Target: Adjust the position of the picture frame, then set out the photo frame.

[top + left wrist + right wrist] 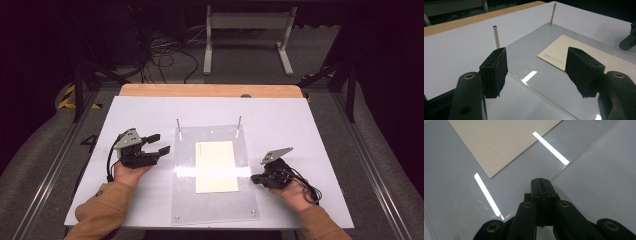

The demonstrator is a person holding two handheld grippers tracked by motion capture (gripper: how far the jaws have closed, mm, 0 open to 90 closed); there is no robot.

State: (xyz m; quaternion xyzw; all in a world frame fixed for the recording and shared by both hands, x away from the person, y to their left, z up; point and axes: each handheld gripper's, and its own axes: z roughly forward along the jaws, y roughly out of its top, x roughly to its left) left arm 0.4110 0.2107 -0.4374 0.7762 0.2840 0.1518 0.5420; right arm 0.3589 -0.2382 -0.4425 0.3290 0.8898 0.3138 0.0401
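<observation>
A flat, clear acrylic sheet point(215, 200) lies on the matte white desk point(300, 125), glossy enough to mirror the ceiling lights as bright bars. Two thin, upright metal pins point(178, 125) rise at its far corners, and small screws mark its near corners. A cream rectangular paper card point(216, 166) with faint print along one edge lies flat in the middle of the sheet; whether it rests on the sheet or under it cannot be told. A strip of pale wood point(210, 90) runs along the desk's far edge.

The left hand-held gripper point(159, 143), black with a grey three-cornered plate on top, sits just beside the sheet's left edge. In the left gripper view its jaws stand wide apart with nothing between them; their blocky black pads point(495, 71) look rubbery and slightly ragged at the edges, and they frame the sheet's edge and one corner of the card.

The right hand-held gripper point(256, 178) sits at the sheet's right edge, pointing towards the card. In the right gripper view its slim black jaws are pressed fully together with nothing between them, their tip point(540, 181) at the sheet's bevelled edge; whether it touches cannot be told. Brass-coloured rivets dot the smooth black linkage arms.
</observation>
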